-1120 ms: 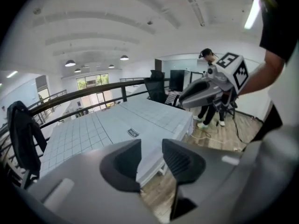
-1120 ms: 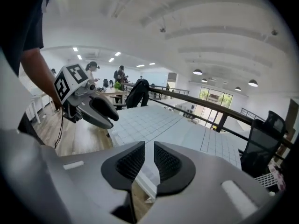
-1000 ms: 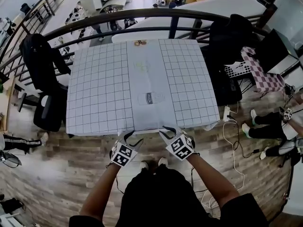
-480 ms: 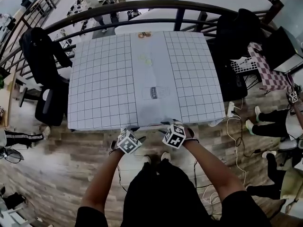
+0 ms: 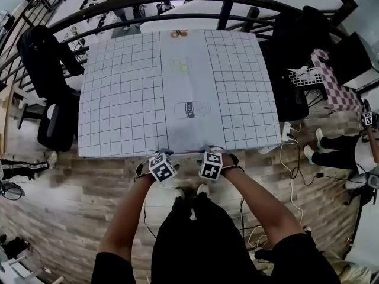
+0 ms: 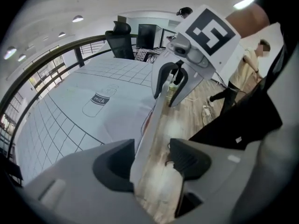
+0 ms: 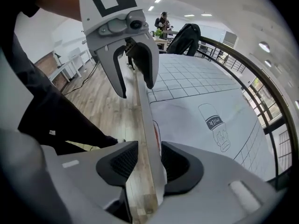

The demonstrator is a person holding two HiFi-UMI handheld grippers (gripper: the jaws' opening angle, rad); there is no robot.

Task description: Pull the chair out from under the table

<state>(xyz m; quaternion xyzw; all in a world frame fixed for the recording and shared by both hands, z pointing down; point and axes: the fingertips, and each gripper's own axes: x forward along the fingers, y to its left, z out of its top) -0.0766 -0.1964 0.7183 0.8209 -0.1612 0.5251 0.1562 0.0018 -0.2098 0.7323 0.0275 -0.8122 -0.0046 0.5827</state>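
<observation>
The chair is tucked under the table, which is covered by a grid cloth. Only the chair's thin pale top rail shows, along the table's near edge. My left gripper points steeply down over the rail. It is open after its jaws have just been opening; the rail lies against one pad, clear of the other. My right gripper straddles the same rail a little to the right. Its jaws have just been closing around the rail, with a narrow gap left.
Black office chairs stand to the left and right of the table. A dark railing curves behind it. Cables trail on the wooden floor at the right, near a person's legs. The wearer's feet are just below the grippers.
Both grippers have dropped and tilted downward at the table's near edge, moving closer together, and now straddle the chair's top rail.
</observation>
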